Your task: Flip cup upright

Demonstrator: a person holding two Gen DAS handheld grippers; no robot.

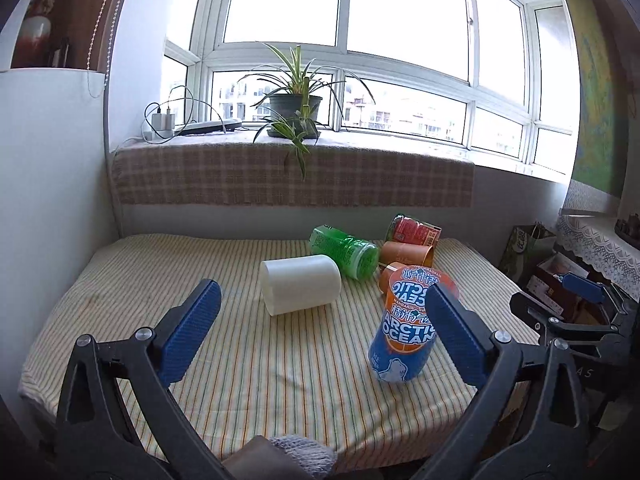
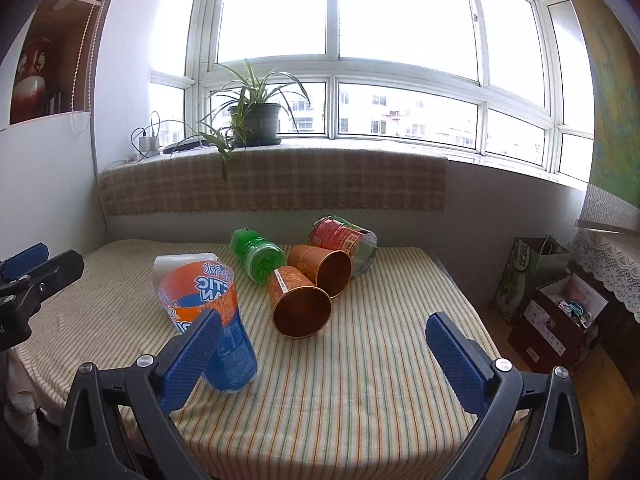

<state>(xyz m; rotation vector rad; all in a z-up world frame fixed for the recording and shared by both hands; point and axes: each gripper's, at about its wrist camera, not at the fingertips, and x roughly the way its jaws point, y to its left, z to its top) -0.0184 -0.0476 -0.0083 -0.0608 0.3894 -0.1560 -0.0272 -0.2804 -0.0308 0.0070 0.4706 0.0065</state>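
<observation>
An orange and blue "Arctic Ocean" cup (image 1: 408, 328) stands upright, slightly tilted, on the striped tablecloth (image 1: 280, 380); it also shows in the right wrist view (image 2: 212, 320). A white cup (image 1: 300, 289) lies on its side left of it. Two orange cups (image 2: 304, 304) (image 2: 324, 268), a green cup (image 2: 258, 256) and a red-green cup (image 2: 344, 240) lie on their sides behind. My left gripper (image 1: 320, 328) is open and empty, its right finger in front of the Arctic Ocean cup. My right gripper (image 2: 324, 356) is open and empty, its left finger beside that cup.
A potted plant (image 1: 296, 104) and chargers (image 1: 160, 124) sit on the windowsill behind the table. Bags and boxes (image 2: 556, 312) stand on the floor to the right. A white cabinet wall (image 1: 48, 200) borders the table's left side.
</observation>
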